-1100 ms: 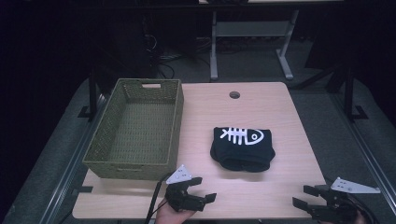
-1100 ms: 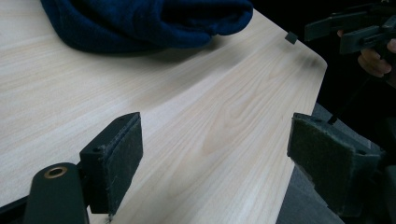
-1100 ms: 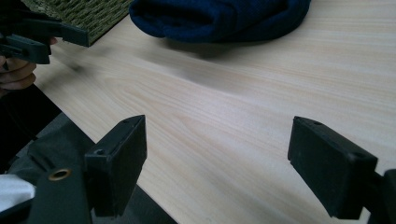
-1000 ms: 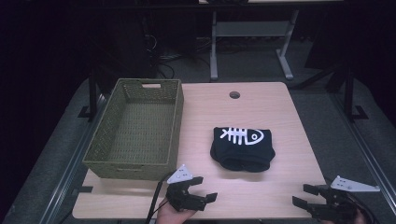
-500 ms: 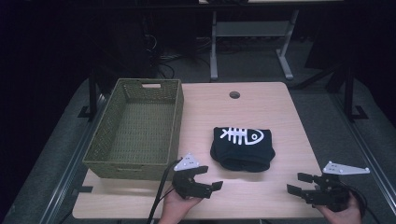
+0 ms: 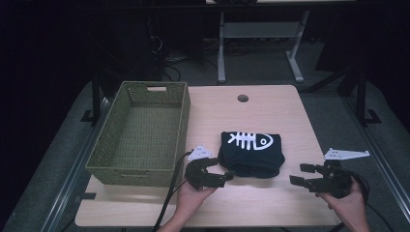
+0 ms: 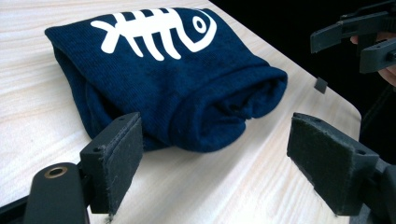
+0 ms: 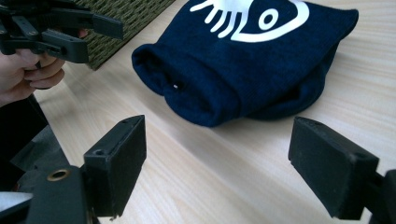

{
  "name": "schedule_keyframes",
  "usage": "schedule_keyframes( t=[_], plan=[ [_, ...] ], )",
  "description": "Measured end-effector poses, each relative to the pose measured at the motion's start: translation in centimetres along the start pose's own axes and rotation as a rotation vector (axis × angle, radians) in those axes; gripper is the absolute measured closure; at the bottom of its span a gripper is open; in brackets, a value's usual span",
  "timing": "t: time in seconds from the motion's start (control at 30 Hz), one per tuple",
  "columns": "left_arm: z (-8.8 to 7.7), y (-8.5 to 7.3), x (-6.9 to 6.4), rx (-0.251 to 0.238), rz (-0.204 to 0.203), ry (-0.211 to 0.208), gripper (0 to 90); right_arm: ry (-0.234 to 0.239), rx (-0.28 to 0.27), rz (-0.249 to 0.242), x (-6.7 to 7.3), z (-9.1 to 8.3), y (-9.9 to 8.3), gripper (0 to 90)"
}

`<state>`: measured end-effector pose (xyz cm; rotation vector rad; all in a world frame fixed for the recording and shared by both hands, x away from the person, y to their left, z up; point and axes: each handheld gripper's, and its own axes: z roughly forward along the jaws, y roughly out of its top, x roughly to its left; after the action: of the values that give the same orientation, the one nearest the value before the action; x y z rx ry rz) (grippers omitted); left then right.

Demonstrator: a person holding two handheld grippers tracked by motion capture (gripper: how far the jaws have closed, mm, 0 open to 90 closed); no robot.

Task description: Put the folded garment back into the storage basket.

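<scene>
A folded navy garment (image 6: 251, 151) with a white fish-skeleton print lies on the light wooden table (image 6: 270, 111), right of centre. My left gripper (image 6: 223, 170) sits just off its near left corner, jaws open, nothing between them. In the left gripper view the garment (image 7: 163, 79) lies close ahead between the open pads. My right gripper (image 6: 300, 174) hovers open off the garment's near right side, a short gap away. The right gripper view has the garment (image 8: 243, 65) ahead and the left gripper (image 8: 100, 35) at upper left.
An empty olive woven basket (image 6: 140, 133) stands on the table's left half, its near right corner close to my left hand. A round cable hole (image 6: 242, 98) marks the table's far middle. Desk legs and cables lie beyond on the dark floor.
Both grippers have moved forward from the table's near edge toward the garment. The left one now sits at its near left corner and the right one has come inward.
</scene>
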<state>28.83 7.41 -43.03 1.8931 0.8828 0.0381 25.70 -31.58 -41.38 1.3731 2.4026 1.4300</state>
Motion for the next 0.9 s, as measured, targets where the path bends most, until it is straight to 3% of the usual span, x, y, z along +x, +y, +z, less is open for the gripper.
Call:
schedule_keyframes(
  t=[0.37, 0.53, 0.73, 0.9],
  plan=[
    [2.2, 1.4, 1.0, 0.01, -0.044, 0.064, 18.6, -0.003, 0.042, 0.003, -1.2, 1.8, 1.9, 19.0],
    [3.3, 2.0, 2.1, 0.019, -0.044, 0.131, 19.0, 0.001, 0.054, 0.028, -2.1, 2.7, 3.0, 19.1],
    [4.6, 2.1, 3.6, 0.041, -0.098, 0.145, 19.2, -0.018, 0.066, 0.068, -3.9, 3.6, 3.9, 19.5],
    [5.6, 1.9, 4.5, 0.06, -0.132, 0.141, 19.6, 0.0, 0.058, 0.087, -4.5, 4.8, 4.9, 20.6]
  ],
)
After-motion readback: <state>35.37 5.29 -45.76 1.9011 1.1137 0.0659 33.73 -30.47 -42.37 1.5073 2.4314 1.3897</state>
